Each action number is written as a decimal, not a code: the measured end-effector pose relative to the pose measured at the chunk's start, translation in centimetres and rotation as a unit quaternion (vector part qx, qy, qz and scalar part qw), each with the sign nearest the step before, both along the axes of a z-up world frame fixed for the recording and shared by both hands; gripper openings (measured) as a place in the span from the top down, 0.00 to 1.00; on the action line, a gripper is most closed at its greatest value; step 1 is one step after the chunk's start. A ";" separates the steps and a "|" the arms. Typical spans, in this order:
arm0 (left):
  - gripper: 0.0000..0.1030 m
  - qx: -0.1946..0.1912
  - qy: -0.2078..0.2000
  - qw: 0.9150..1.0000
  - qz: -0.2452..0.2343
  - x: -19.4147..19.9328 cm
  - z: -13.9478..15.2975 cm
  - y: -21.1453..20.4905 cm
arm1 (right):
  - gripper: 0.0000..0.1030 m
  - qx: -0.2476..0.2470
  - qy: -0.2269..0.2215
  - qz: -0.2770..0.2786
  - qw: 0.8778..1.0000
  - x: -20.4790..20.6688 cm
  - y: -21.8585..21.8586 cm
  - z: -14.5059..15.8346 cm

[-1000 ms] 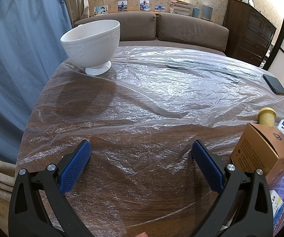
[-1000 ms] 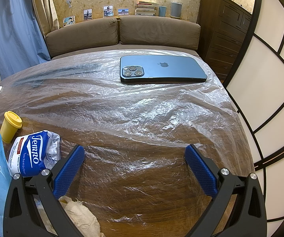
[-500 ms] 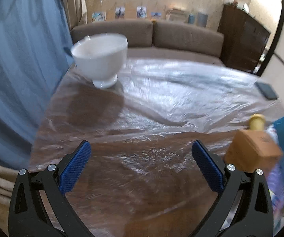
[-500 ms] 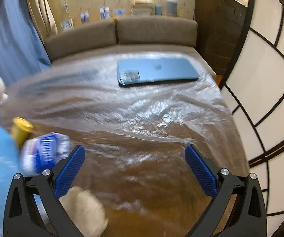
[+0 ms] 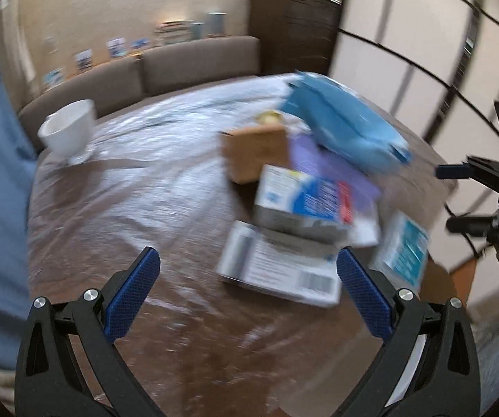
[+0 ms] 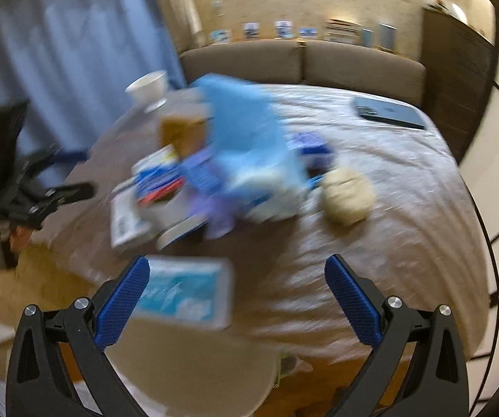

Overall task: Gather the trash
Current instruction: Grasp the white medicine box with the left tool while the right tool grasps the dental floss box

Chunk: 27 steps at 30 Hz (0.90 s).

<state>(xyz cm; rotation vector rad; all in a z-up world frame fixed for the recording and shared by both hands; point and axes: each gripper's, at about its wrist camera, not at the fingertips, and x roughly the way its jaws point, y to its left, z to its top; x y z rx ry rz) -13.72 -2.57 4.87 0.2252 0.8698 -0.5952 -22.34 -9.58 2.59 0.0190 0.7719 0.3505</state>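
Note:
A blurred pile of trash lies on the plastic-covered table (image 5: pixel 117 215): a brown carton (image 5: pixel 254 154), a blue bag (image 5: pixel 339 125), a white-and-blue box (image 5: pixel 301 205), a flat white package (image 5: pixel 277 267) and a teal packet (image 5: pixel 404 250). My left gripper (image 5: pixel 247 290) is open and empty, just short of the white package. My right gripper (image 6: pixel 237 299) is open and empty, above the table's near edge, with the teal packet (image 6: pixel 186 292) by its left finger. A crumpled beige wad (image 6: pixel 348 199) lies right of the pile.
A white footed bowl (image 5: pixel 70 132) stands at the table's far left. A dark phone (image 6: pixel 388 114) lies at the far right. A brown sofa (image 6: pixel 301 60) runs behind the table. Each gripper shows in the other's view, right (image 5: pixel 492 187), left (image 6: pixel 16 180).
Both grippers have pulled back and swung toward the trash pile, which now fills the middle of both views. Both stay open and empty.

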 end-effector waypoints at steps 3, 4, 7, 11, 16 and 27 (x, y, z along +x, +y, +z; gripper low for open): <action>0.01 0.017 0.007 1.000 -0.025 -0.2 -0.8 -1.4 | 0.04 0.007 0.018 0.014 1.000 -1.2 2.5 -1.6; 0.01 0.023 0.011 0.999 -0.033 -0.1 -1.1 -2.0 | 0.04 0.001 0.016 0.011 1.000 -1.5 3.0 -1.8; 0.01 0.047 0.012 0.998 -0.050 0.1 -1.9 -3.3 | 0.04 -0.034 0.002 -0.013 0.999 -1.5 4.0 -2.7; 0.01 0.073 0.014 0.995 -0.072 0.6 -3.1 -4.2 | 0.04 -0.037 0.007 -0.025 0.999 -1.1 4.3 -3.8; 0.01 0.088 0.024 0.992 -0.084 1.3 -4.1 -4.8 | 0.04 -0.021 0.008 -0.031 0.999 -1.0 4.4 -3.9; 0.01 0.087 0.029 0.992 -0.085 1.6 -4.3 -5.1 | 0.04 0.001 0.030 -0.030 0.999 -0.6 4.9 -3.9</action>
